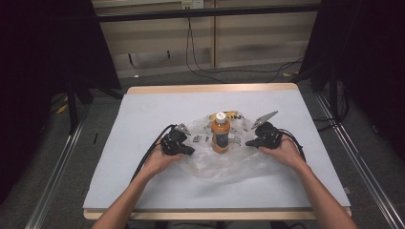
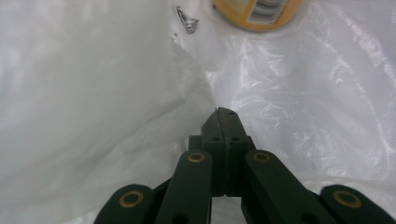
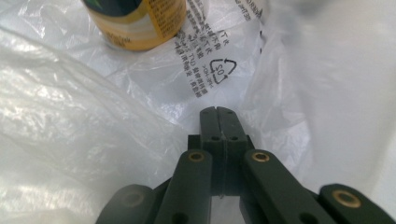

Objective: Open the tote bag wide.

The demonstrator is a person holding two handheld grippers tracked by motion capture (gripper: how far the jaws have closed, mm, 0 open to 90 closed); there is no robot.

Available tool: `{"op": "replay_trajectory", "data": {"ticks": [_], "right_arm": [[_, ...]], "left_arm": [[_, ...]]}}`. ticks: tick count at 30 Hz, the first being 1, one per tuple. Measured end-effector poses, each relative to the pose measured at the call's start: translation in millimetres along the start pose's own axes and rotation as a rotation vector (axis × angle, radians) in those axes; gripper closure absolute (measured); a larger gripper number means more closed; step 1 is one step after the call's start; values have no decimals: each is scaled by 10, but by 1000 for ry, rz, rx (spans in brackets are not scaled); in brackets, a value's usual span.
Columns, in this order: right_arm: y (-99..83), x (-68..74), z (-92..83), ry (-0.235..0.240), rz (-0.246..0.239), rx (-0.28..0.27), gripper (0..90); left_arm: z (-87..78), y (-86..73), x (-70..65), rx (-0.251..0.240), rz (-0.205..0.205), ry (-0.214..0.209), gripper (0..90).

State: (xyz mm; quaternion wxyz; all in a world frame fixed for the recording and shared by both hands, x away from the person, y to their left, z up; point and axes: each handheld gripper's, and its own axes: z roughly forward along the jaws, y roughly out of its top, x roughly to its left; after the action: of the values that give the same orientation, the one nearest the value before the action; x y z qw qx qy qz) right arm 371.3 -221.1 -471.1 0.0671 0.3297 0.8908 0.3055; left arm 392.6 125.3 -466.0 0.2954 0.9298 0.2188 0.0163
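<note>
Lab recording booth: black curtains, covered table, floor cables

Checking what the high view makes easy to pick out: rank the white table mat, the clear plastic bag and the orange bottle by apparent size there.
1. White table mat
2. Clear plastic bag
3. Orange bottle

Table, white sheet on top; crumpled clear plastic bag lying mid-table.

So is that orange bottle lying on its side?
No, the orange bottle stands upright on the clear plastic bag, white cap on top.
</note>
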Motion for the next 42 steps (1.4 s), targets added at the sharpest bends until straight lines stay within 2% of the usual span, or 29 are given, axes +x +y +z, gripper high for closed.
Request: {"op": "replay_trajectory", "data": {"ticks": [2, 3, 5, 6, 7, 8, 10, 13, 17, 20, 23, 24, 25, 26, 27, 28, 30, 31, 32, 35, 38, 42], "right_arm": [[-22, -9, -30, -8, -4, 8, 900], [-31, -16, -44, -15, 0, 14, 900], [-45, -36, -71, -47, 4, 32, 900], [-57, -51, -84, -50, 10, 37, 900], [-74, -75, -95, -50, 21, 33, 900], [-90, -97, -97, -50, 19, 18, 900], [-100, -108, -97, -44, 35, 10, 900], [-69, -91, -56, -49, 39, -9, 900], [32, -80, 38, -49, 63, -22, 900], [112, -85, 104, -57, 64, -31, 900], [128, -88, 132, -71, 68, -47, 900], [125, -85, 133, -84, 64, -50, 900], [125, -79, 137, -112, 65, -54, 900], [126, -91, 141, -124, 57, -58, 900], [131, -89, 141, -127, 76, -56, 900], [133, -101, 146, -160, 74, -61, 900], [127, -139, 147, -151, 105, -73, 900], [121, -147, 149, -161, 118, -80, 900], [113, -159, 151, -148, 113, -90, 900], [100, -140, 118, -122, 124, -140, 900], [101, -113, 35, -100, 133, -204, 900], [94, -30, -126, -93, 126, -271, 900]], "left_arm": [[13, -28, -9, -45, -66, 6, 900], [-23, -34, 50, -1, -11, 10, 900], [-37, -59, 78, -10, -23, 20, 900], [-23, -78, 60, -52, -82, 30, 900], [-43, -87, 87, -38, -66, 27, 900], [-43, -95, 88, -44, -76, 26, 900], [-51, -101, 116, -31, -51, 14, 900], [-7, -72, 92, -60, -57, 14, 900], [46, 3, 78, -59, -43, 14, 900], [94, 41, 76, -80, -57, 9, 900], [121, 63, 88, -95, -72, 25, 900], [117, 70, 118, -81, -47, 32, 900], [137, 78, 108, -103, -90, 42, 900], [141, 80, 124, -106, -90, 40, 900], [158, 85, 136, -121, -98, 48, 900], [165, 87, 152, -130, -101, 45, 900], [167, 82, 168, -136, -120, 38, 900], [175, 72, 166, -163, -110, 30, 900], [148, 68, 155, -166, -103, 31, 900], [54, 66, 123, -237, -93, 9, 900], [-62, 73, 82, -299, -82, -14, 900], [-183, 65, -20, -351, -49, -29, 900]]}}
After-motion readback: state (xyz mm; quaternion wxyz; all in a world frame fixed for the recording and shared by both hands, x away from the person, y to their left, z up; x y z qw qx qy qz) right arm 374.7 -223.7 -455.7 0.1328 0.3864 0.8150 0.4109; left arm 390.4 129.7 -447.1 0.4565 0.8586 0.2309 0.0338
